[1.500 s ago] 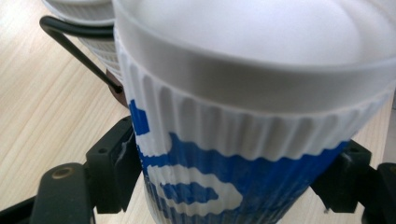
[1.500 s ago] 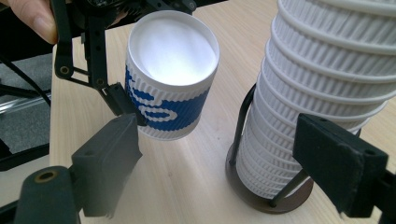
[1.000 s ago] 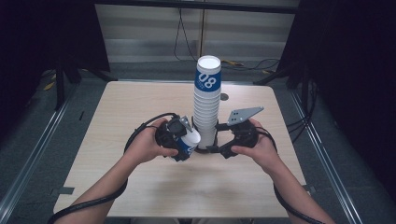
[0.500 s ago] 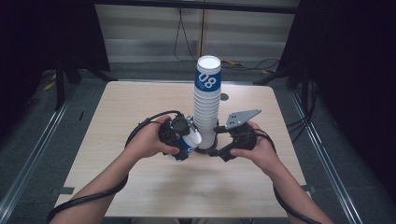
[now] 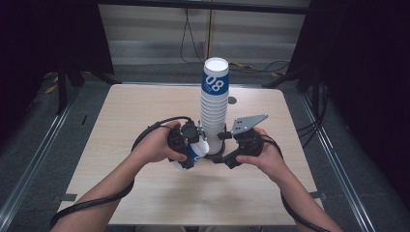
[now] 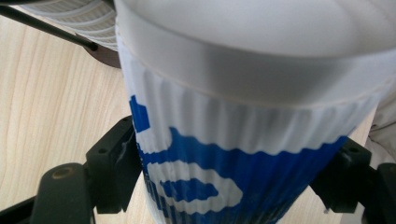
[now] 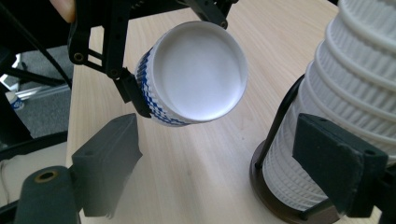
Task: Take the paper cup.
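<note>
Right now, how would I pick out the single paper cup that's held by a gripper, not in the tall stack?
On the light wooden table, find the tall stack of white ribbed paper cups on its dark round base near the middle. Just left of the stack's foot, the left gripper is shut on one ribbed paper cup. Unlike the stacked cups it is alone, tipped on its side, with blue print.

Left hand-held gripper [image 5: 189,151] clamped tight, right hand-held gripper [image 5: 223,153] jaws spread wide.
</note>
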Demonstrator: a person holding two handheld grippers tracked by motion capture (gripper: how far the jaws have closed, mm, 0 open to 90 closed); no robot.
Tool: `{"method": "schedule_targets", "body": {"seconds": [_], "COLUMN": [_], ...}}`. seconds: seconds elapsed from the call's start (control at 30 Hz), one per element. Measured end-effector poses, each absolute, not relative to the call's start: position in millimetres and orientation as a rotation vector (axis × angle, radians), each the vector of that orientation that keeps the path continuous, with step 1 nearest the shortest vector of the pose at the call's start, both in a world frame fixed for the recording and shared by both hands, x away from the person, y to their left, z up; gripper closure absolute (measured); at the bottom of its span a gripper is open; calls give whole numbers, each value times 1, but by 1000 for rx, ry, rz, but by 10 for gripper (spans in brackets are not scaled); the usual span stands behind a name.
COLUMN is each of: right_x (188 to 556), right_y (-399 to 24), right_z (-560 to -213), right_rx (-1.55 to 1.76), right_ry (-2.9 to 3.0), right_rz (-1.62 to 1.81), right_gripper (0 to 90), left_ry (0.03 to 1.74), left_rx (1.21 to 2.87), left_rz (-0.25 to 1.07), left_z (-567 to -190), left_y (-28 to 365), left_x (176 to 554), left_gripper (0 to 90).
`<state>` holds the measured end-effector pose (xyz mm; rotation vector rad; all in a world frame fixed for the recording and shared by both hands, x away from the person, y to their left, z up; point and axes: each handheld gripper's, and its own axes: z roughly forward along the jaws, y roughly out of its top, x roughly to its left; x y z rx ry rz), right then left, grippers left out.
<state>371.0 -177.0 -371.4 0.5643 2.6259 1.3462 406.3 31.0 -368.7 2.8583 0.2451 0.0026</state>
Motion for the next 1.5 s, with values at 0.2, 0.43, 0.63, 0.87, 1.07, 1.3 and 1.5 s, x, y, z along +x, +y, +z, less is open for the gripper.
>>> {"method": "schedule_targets", "body": {"seconds": [0.2,0.43,0.63,0.87,1.07,1.3,1.5], "right_x": [370,370,371,371,372,373,372], "right_y": [-177,-177,-175,-172,-171,-168,-164], "right_z": [-373,-376,-377,-377,-378,-381,-382], "right_rx": [546,550,535,519,520,498,502], "right_ry": [2642,2663,2681,2689,2694,2702,2715], "right_rz": [1336,1373,1370,1359,1358,1371,1383], "right_gripper": [145,158,170,185,187,204,259], "left_ry": [217,188,175,166,143,108,77], "left_rx": [2867,2850,2851,2846,2843,2838,2828], "left_rz": [-8,-20,-21,-18,-14,-8,-2], "left_z": [-370,-368,-369,-370,-370,-371,-371], "left_y": [25,19,15,13,11,7,6], "left_x": [405,404,403,403,401,398,397], "left_gripper": [213,213,213,213,212,212,211]}}
